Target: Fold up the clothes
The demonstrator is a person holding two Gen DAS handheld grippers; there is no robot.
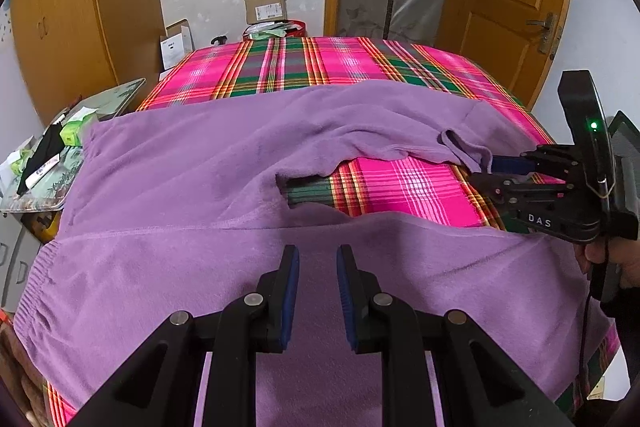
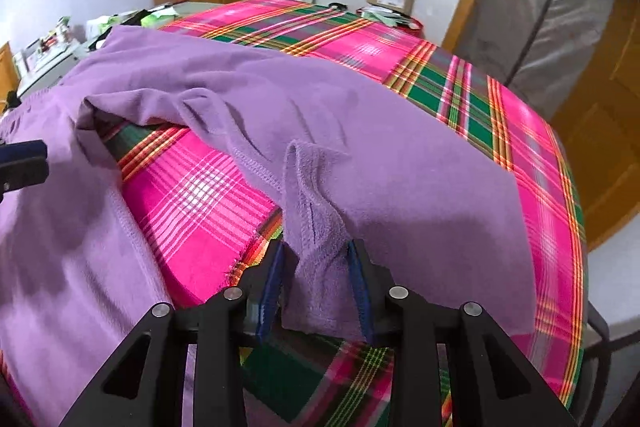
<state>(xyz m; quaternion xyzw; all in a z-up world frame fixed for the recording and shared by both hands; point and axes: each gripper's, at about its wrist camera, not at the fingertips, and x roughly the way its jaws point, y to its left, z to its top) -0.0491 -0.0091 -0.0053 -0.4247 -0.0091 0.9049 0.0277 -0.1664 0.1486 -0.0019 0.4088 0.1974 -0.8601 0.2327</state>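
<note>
Plaid pink-and-green bedsheet point(image 1: 400, 183) carried purple fleece trousers point(image 1: 168, 163) spread across it. Right hand-held gripper point(image 2: 316, 259) pinched a bunched trouser cuff point(image 2: 316, 227) near the bed's edge. Left hand-held gripper point(image 1: 317, 259) hovered spread above the waist section, holding nothing.

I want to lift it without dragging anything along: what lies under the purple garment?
Under the purple garment the pink and green plaid cloth shows at the gap and beyond its edges. Whatever else lies beneath is covered.
</note>
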